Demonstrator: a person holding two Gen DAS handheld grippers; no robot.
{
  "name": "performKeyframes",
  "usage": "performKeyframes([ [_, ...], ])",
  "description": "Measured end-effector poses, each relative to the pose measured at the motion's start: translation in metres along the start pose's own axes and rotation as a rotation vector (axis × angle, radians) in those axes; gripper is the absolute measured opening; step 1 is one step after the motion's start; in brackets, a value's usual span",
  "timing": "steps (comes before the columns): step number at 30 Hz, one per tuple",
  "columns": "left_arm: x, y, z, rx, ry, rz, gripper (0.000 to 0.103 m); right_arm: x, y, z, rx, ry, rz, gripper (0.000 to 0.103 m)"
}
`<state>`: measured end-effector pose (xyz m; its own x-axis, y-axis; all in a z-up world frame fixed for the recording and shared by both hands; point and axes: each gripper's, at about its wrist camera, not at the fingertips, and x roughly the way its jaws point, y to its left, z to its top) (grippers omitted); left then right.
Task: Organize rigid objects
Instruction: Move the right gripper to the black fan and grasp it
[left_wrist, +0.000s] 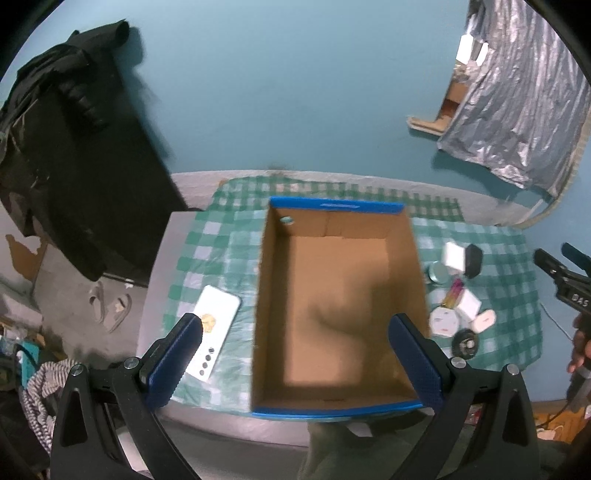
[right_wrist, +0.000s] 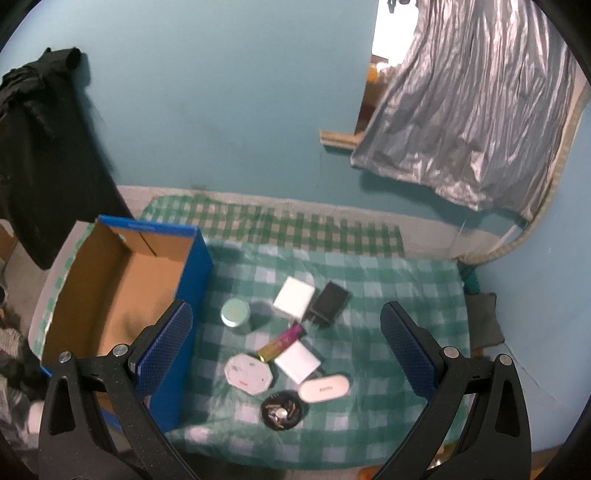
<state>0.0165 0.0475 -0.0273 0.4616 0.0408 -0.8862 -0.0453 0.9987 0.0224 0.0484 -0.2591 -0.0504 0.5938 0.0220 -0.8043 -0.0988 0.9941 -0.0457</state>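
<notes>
Nothing has been packed yet: the blue box (left_wrist: 340, 302) sits empty on the counter (right_wrist: 388, 280), the small items (right_wrist: 291, 343) clustered just beside it. Left claw (left_wrist: 295, 358) and right claw (right_wrist: 286, 347) are held wide open, empty.

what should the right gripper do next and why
Probably lower the open right gripper onto the round tin, the item nearest the box. The box holds nothing, and both grippers are empty, the left gripper above the box.
</notes>
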Motion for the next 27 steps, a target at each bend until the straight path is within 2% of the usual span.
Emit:
performKeyframes([
  [4, 0.018, 0.014, -0.004, 0.026, 0.051, 0.040, 0.101, 0.017, -0.010, -0.009, 0.011, 0.060, -0.016, 0.101],
  [7, 0.031, 0.020, -0.008, 0.043, 0.094, 0.043, 0.101, 0.028, -0.019, -0.016, 0.036, 0.101, -0.019, 0.101],
  [15, 0.070, 0.035, -0.016, 0.027, 0.220, 0.034, 0.101, 0.062, -0.024, -0.045, 0.088, 0.217, 0.017, 0.101],
  [20, 0.091, 0.044, -0.021, 0.008, 0.263, 0.068, 0.100, 0.089, -0.020, -0.068, 0.072, 0.290, 0.020, 0.101],
  [24, 0.106, 0.049, -0.024, 0.001, 0.307, 0.063, 0.087, 0.105, -0.019, -0.084, 0.069, 0.341, 0.041, 0.101],
  [26, 0.114, 0.050, -0.026, 0.000, 0.331, 0.054, 0.085, 0.113, -0.017, -0.091, 0.066, 0.366, 0.048, 0.101],
  [27, 0.117, 0.050, -0.028, -0.003, 0.341, 0.048, 0.081, 0.117, -0.016, -0.095, 0.062, 0.379, 0.053, 0.101],
])
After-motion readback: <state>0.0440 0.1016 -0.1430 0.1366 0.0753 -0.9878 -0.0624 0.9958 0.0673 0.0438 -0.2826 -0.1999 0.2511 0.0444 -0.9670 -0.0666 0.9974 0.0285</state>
